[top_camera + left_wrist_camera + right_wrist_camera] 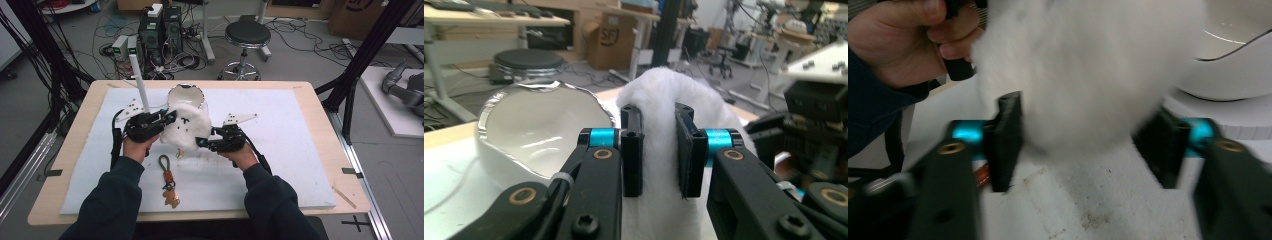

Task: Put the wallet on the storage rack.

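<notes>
White fluffy plush (186,126) sits mid-table at 6 o'clock of the white bowl (186,95), L gripper (165,119) pinching a fold to steady it, R gripper (204,141) w/ jaws spread around its lower side, prob. to take a second grip.

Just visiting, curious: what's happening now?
Left gripper shut on white fluffy toy. Right gripper open around it. White bowl just behind.
</notes>
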Available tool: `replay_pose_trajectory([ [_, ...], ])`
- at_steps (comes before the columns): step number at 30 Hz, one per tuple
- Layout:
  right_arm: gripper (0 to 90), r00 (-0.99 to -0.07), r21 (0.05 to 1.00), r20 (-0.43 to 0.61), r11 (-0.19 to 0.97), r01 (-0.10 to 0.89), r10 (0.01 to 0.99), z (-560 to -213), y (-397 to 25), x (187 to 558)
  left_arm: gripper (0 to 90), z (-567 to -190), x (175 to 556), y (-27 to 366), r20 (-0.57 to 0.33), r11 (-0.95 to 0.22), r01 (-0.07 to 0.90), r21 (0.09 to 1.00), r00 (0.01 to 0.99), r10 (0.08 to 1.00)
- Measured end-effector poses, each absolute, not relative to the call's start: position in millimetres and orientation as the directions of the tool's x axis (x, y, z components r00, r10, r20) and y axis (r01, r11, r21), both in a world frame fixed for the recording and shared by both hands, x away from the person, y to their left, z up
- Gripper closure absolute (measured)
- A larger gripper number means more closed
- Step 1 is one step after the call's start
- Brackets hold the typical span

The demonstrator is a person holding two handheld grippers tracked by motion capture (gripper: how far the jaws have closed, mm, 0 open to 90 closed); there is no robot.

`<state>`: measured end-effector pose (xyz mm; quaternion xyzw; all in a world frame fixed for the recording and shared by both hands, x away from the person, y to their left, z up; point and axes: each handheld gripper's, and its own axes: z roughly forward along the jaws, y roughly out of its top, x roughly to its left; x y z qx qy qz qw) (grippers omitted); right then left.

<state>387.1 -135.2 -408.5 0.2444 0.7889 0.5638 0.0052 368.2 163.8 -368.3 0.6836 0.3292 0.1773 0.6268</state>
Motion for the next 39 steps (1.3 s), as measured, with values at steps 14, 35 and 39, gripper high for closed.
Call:
replay_pose_trajectory([
  [14,77.8,-0.877,0.928,0.285,0.119,0.354,0.386,-394.9,-163.7,388.8,41.9,-402.1,375.7,174.2,-0.366,0.080,0.393,0.916,0.740,0.564],
  [35,37.5,-0.715,0.922,0.181,0.136,0.362,0.675,-386.7,-221.9,388.9,75.3,-328.9,392.1,197.9,0.010,-0.105,0.089,0.991,0.714,0.700],
  [39,37.0,-0.679,0.925,0.184,0.110,0.364,0.710,-383.9,-246.9,386.0,75.2,-310.0,406.2,205.4,0.107,-0.182,0.038,0.982,0.689,0.717],
])
